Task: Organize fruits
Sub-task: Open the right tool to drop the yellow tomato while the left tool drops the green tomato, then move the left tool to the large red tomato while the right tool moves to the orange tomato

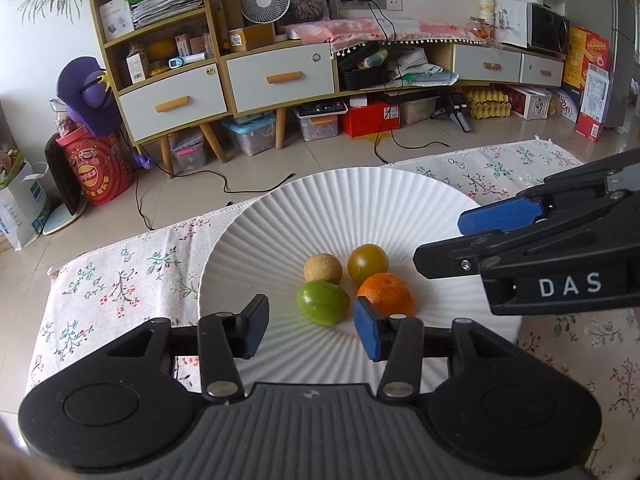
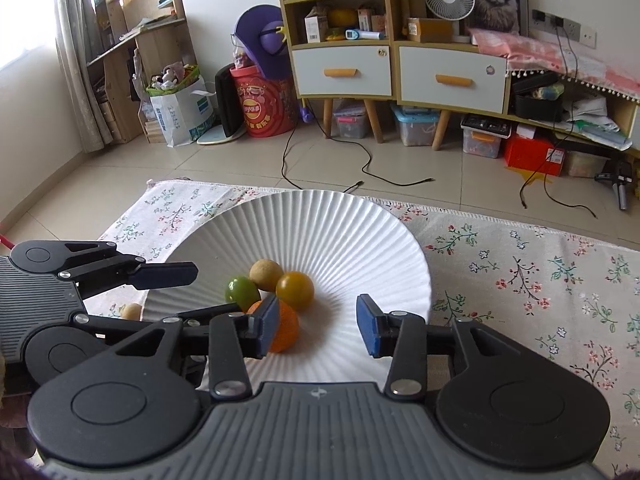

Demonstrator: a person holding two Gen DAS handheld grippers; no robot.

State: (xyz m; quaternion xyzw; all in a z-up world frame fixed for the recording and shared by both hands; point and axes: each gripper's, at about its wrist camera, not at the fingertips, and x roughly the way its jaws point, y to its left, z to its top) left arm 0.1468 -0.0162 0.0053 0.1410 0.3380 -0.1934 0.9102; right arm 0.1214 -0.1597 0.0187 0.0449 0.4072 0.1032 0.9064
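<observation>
At the bottom of the left wrist view, the left tool (image 1: 310, 330) was seen partly open, and nothing was held between its blue pads. The green fruit (image 1: 322, 301) lay just past them. In the right wrist view, the right tool (image 2: 318, 326) was partly open too, and nothing was held by it.

Four fruits were already gathered in the middle of the white plate (image 1: 400, 200): the green fruit, an orange (image 1: 387, 294), a tan ball-like fruit (image 1: 322, 268) and a yellow-brown fruit (image 1: 367, 264), all close together. One more small tan fruit (image 2: 131, 311) was seen outside the plate, at the lower left of the right wrist view, just by the plate's edge. So most of the job looked done, and that one was likely left.

The plate was set on a flowered cloth (image 2: 520, 272). The way to the stray fruit was partly blocked by the left tool. Farther back, black cables (image 2: 360, 168) lay on the floor, and a cabinet (image 1: 172, 100) stood by the wall.
</observation>
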